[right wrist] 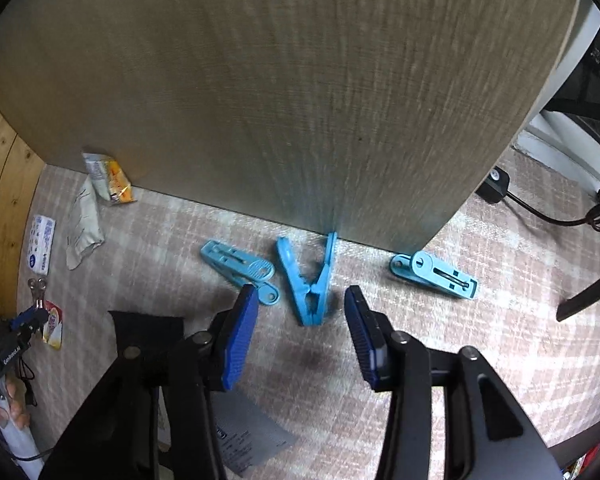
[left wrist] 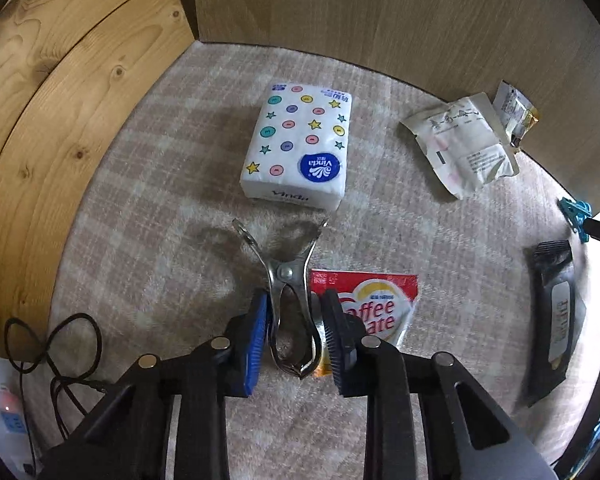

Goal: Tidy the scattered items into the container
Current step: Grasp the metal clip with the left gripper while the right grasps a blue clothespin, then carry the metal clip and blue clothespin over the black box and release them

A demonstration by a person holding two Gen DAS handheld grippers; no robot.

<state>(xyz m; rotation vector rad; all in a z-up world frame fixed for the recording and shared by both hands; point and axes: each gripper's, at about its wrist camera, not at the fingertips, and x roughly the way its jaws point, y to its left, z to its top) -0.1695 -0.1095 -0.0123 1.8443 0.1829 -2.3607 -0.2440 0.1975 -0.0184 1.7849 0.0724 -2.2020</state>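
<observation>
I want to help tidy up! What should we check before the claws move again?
1. Left claw squeezing the metal clip: ok.
2. Clip clear of the coffee packet: cannot tell, they overlap.
3. Right claw open: ok.
4. Blue peg lined up between its fingers: ok, just ahead of them.
5. Other two pegs out of the way: not ok, the left one lies by a fingertip.
6. Container in sight: not ok.
</observation>
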